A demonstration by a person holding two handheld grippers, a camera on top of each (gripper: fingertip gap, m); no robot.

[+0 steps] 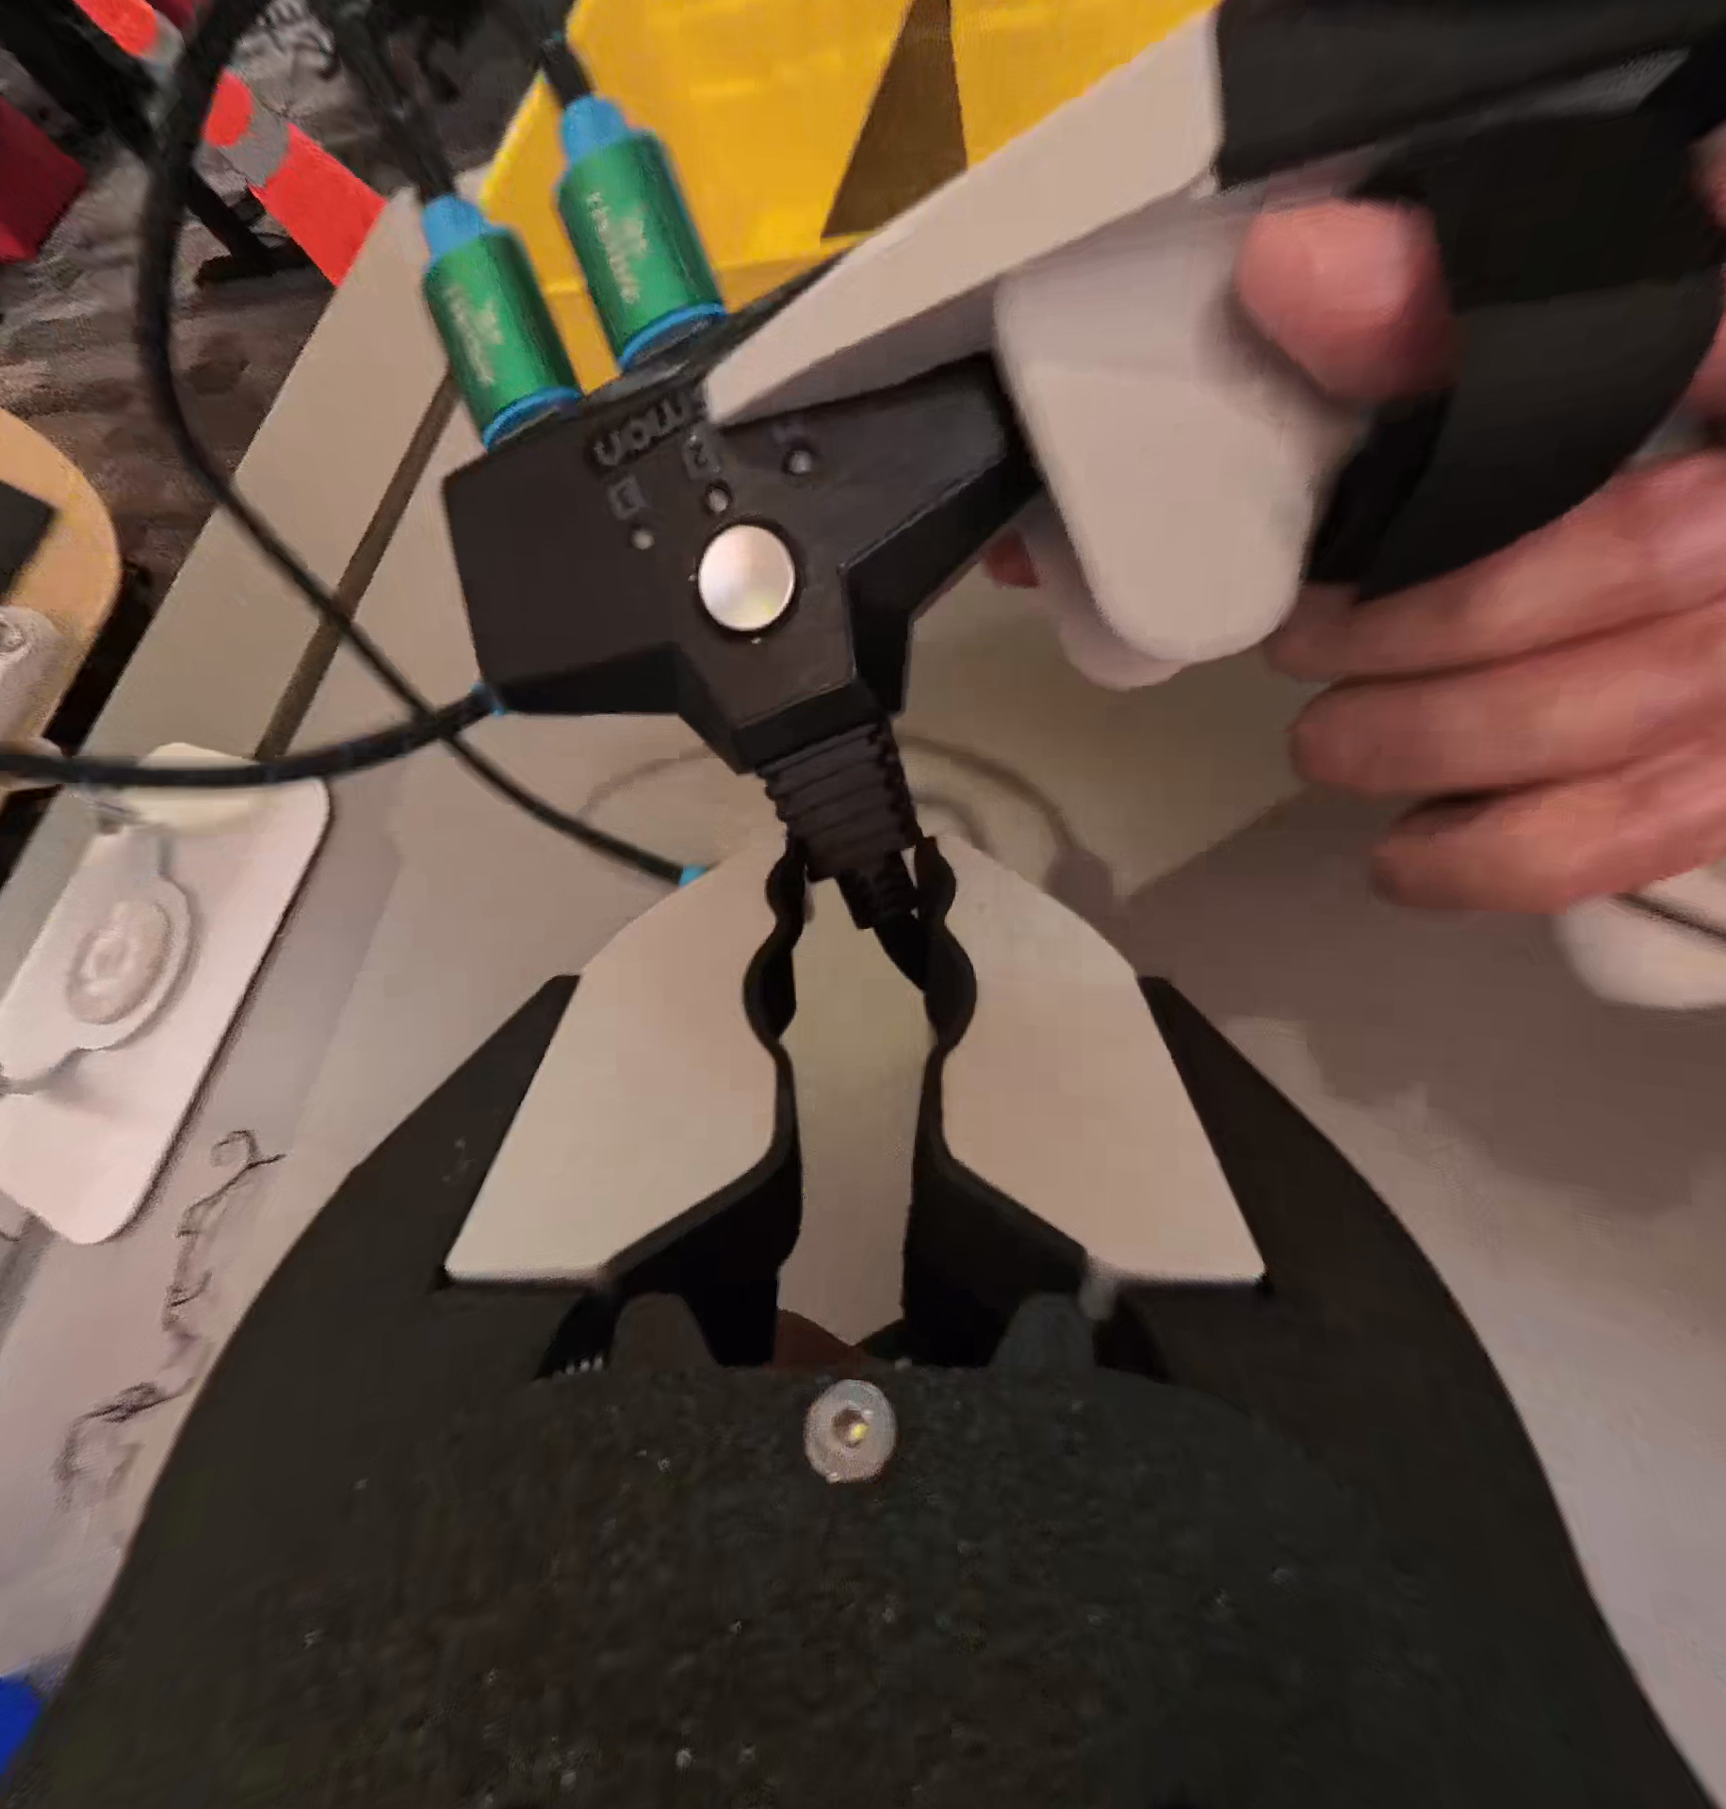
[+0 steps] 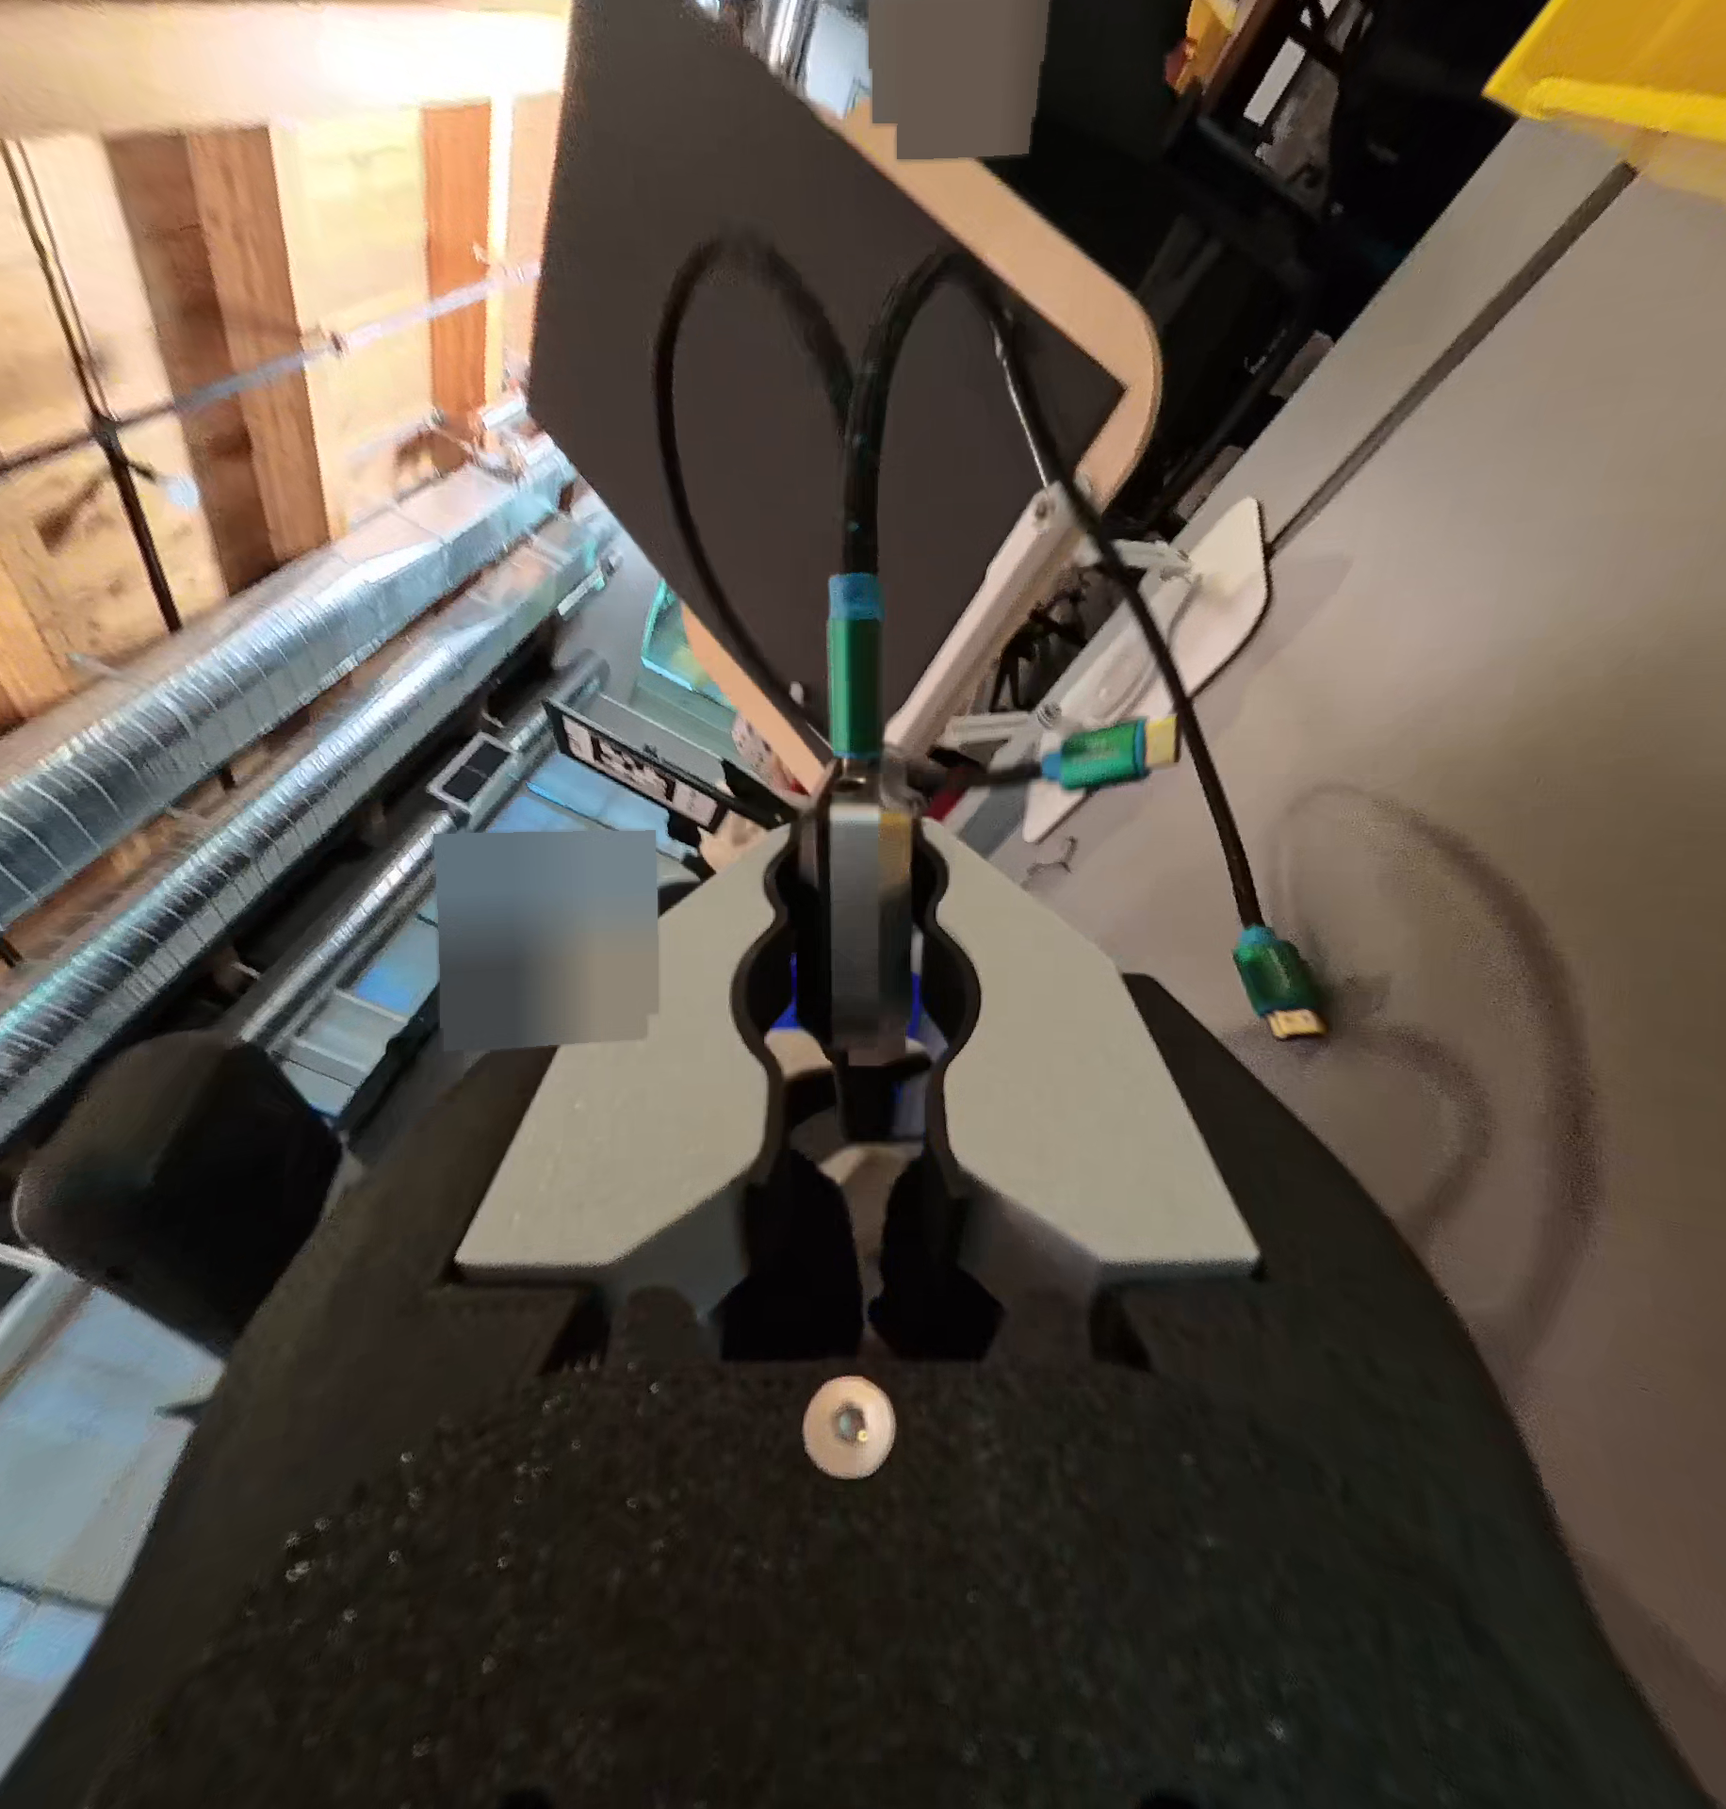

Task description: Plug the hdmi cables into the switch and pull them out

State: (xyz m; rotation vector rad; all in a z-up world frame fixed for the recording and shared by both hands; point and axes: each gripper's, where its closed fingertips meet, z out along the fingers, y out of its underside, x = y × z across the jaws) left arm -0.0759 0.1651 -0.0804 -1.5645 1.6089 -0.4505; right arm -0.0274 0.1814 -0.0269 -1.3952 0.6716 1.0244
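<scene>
In the left wrist view the black HDMI switch, with a round silver button, is held above the grey table. Two green HDMI plugs sit in its far edge. My left gripper is shut on the switch's ribbed cable tail. My right gripper, held by a hand, clamps the switch's right side. In the right wrist view the switch shows edge-on between the shut right gripper, with a green plug rising from it. Two loose green plugs lie on the table.
A yellow bin stands at the back of the table. A white plate with a cable clip lies at the left. A dark panel with a wooden rim stands behind the switch. Black cables loop to the left. My right fingertips sit around 7 cm from my left ones.
</scene>
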